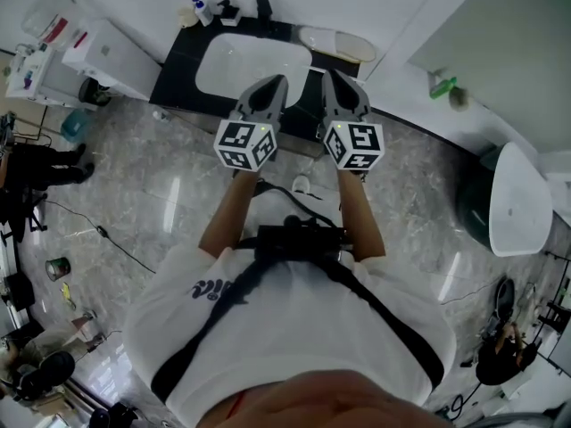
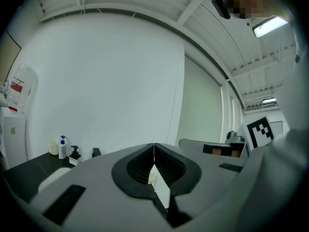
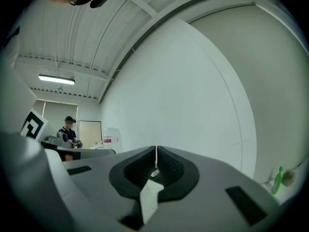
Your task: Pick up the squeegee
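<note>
Hovering level before the white sink (image 1: 252, 65), left gripper (image 1: 272, 86) and right gripper (image 1: 337, 80) both clamped shut, empty; squeegee (image 1: 263, 7), seemingly the black piece, standing at the wall behind the basin.

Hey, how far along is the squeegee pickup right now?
Nothing looks done yet. Both the left hand-held gripper and the right hand-held gripper are shut and empty, held out toward the sink. Left: find the squeegee, which I can't make out here, open one and grasp it.
</note>
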